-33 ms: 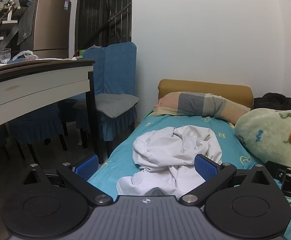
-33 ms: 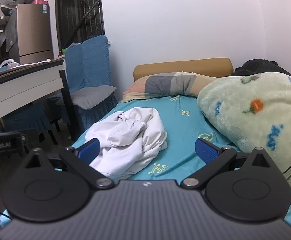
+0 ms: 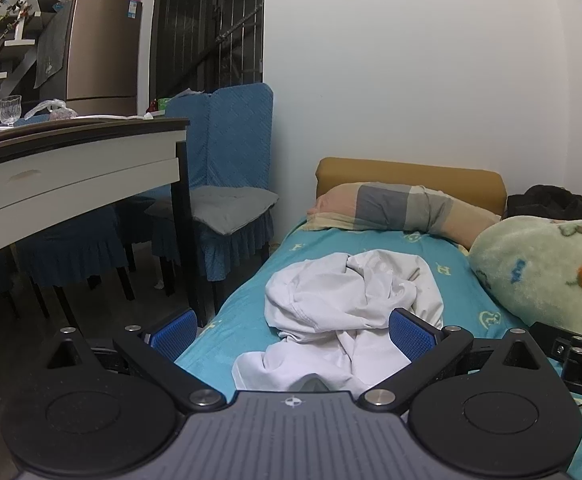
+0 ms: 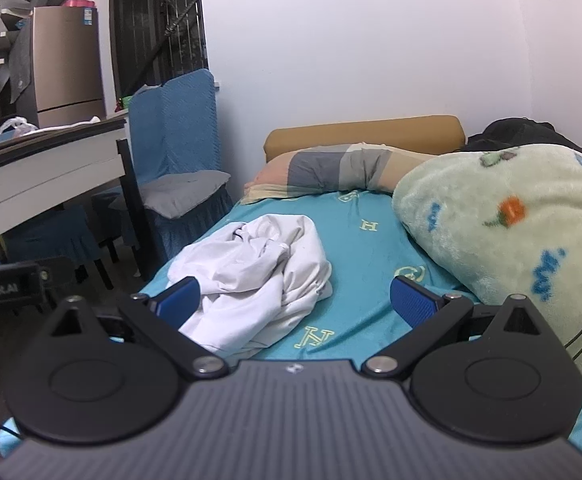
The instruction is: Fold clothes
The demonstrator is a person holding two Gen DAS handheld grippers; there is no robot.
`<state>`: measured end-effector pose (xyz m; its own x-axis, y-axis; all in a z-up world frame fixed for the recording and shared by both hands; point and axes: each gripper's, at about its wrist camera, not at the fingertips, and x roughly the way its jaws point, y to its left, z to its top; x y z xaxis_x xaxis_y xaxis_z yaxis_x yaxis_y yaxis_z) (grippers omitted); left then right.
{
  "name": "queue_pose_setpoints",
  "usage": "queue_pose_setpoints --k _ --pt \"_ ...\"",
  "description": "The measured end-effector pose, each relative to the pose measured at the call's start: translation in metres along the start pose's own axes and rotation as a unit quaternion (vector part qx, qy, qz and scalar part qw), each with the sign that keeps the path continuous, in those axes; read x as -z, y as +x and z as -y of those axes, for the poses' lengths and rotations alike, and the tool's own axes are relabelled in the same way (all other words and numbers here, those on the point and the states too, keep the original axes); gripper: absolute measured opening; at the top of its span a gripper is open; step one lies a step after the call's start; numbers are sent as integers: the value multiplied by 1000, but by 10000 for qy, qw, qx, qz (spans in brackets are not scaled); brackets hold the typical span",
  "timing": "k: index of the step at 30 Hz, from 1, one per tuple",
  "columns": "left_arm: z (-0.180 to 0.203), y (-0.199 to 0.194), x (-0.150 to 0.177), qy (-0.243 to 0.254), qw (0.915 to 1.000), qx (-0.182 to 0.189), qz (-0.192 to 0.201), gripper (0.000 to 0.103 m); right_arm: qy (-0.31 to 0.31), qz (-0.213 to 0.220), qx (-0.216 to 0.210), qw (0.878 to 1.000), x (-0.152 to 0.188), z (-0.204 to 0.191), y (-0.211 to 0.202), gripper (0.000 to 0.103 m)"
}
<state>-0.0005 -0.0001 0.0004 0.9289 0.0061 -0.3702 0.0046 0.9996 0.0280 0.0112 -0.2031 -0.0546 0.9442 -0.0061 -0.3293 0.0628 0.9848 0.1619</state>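
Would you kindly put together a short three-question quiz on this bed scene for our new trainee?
1. True or false: the white garment is already folded flat.
2. What lies right of the garment on the teal sheet? A) green fleece blanket B) laptop C) shoes
3. Fill in: both the left gripper and right gripper have jaws that are ____.

Key:
1. False; it lies crumpled in a heap.
2. A, the green fleece blanket.
3. Open; neither holds anything.

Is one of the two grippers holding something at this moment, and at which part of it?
Nothing is held. The left gripper and the right gripper are both wide open, and the crumpled white garment lies loose on the bed.
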Motion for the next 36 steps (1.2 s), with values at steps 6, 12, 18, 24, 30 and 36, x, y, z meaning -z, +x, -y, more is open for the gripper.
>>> queue_pose_setpoints --k 6,12,18,24,30,36 --pt "7 1 -1 164 9998 -4 -134 103 -30 -154 50 9999 0 2 5 103" --pt "7 -3 5 185 9998 14 -70 103 42 -204 12 9998 5 6 6 103" --pt "8 -7 4 248 9997 54 3 103 47 -187 76 9998 4 8 6 103" --pt "11 -11 4 347 9993 -21 118 103 35 -157 85 9998 2 8 4 103" --pt "12 -11 4 348 9993 -4 113 103 50 -142 83 9999 2 8 2 103" --pt "11 -10 5 304 9995 32 122 103 132 -175 31 9998 2 9 3 103"
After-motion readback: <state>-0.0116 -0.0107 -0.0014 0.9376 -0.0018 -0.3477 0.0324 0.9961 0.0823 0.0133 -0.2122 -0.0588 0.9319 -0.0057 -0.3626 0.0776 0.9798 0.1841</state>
